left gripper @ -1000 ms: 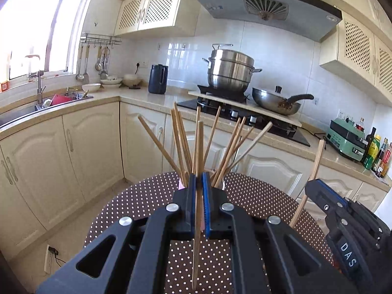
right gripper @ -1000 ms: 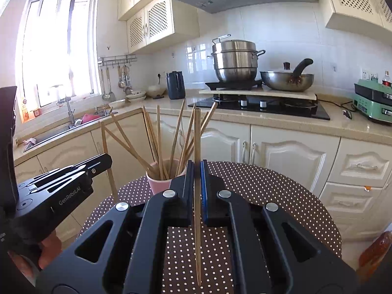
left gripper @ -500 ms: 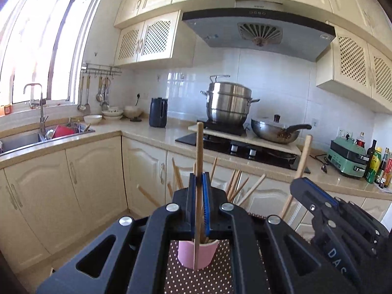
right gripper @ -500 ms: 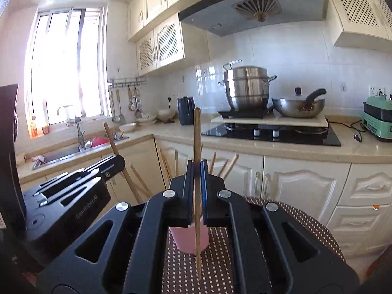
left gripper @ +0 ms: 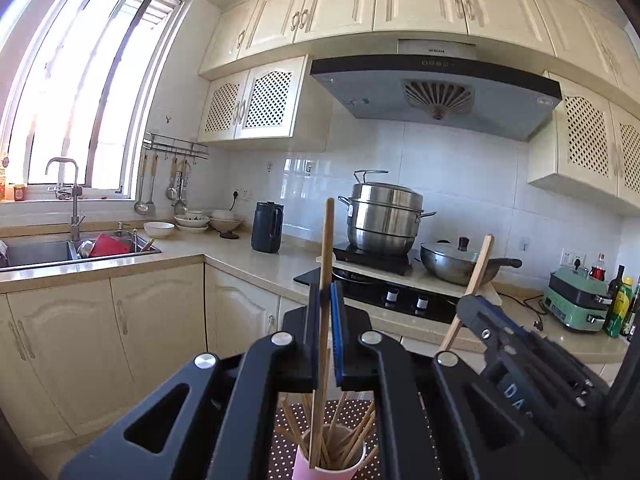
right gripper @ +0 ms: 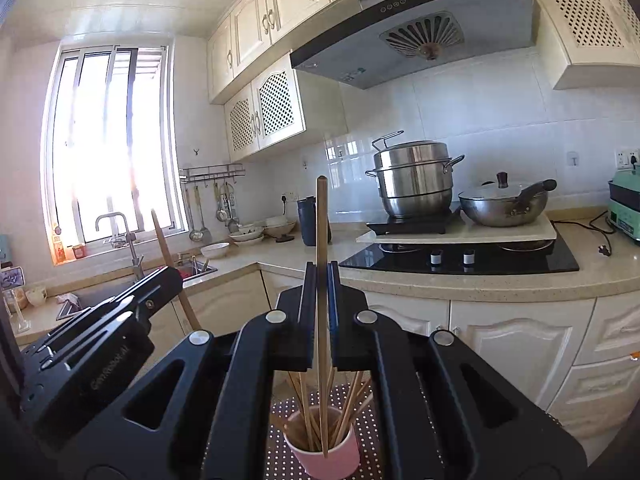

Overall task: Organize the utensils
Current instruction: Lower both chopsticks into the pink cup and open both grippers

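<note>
sunlit window beside cream cabinets, white-tiled wall.

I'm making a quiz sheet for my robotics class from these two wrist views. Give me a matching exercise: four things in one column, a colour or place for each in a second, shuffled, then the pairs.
Things:
1. cup
2. steamer pot
3. kettle
4. chopstick in the left gripper

Descriptions:
A. dark, on the counter left of the stove
B. pink, holding many chopsticks
C. upright, pinched between the fingers
D. shiny steel, on the stove

Pairs: 1-B, 2-D, 3-A, 4-C
</note>
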Demonstrator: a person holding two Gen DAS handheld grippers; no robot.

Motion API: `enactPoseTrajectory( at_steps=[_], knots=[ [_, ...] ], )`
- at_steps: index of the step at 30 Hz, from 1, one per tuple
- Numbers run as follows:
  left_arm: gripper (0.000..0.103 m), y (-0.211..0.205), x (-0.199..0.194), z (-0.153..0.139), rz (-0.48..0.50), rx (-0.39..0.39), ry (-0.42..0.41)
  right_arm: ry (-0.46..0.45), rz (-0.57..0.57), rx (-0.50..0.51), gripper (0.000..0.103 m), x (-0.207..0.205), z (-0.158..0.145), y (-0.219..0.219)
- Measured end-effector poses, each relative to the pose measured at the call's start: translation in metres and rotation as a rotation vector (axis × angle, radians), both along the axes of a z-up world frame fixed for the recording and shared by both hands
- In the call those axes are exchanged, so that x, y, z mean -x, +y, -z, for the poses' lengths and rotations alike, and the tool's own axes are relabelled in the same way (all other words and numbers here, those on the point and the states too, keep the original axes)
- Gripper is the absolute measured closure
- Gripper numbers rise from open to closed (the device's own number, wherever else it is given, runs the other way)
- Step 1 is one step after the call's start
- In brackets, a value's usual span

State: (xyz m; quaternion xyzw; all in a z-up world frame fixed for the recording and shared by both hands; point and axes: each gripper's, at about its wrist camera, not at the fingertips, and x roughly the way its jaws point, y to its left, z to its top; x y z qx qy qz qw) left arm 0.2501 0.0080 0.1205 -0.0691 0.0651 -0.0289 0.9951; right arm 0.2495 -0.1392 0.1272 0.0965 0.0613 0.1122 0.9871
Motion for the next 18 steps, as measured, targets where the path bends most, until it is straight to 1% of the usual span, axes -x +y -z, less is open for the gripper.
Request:
enactPoseTrajectory(
  at_steps=[3, 6, 9, 12, 14, 16, 18],
  knots=[
    [0.097, 0.0, -0.008, -0.001, 0.003, 0.012, -0.013, 0.02, 0.007, 0.0, 0.097, -0.013, 0.006, 0.004],
    [0.097, 0.0, -0.019, 0.006, -0.02, 0.017, -0.011, 0.043, 0.004, 0.011, 0.097, -0.024, 0.019, 0.009],
    [0.097, 0.0, -0.029, 0.023, -0.007, 0.01, 0.022, 0.067, -0.001, 0.025, 0.097, -0.03, 0.033, 0.011],
    [0.097, -0.001, -0.041, 0.041, -0.002, 0.003, 0.071, 0.127, -0.037, 0.043, 0.097, -0.037, 0.051, 0.015],
    [0.096, 0.0, -0.044, 0.054, 0.012, 0.006, 0.093, 0.144, -0.055, 0.063, 0.097, -0.038, 0.06, 0.017],
    [0.096, 0.001, -0.044, 0.062, 0.009, 0.003, 0.099, 0.178, -0.086, 0.078, 0.096, -0.038, 0.068, 0.017],
    [0.095, 0.002, -0.041, 0.069, 0.002, -0.018, 0.097, 0.224, -0.1, 0.084, 0.096, -0.037, 0.076, 0.015]
  ],
)
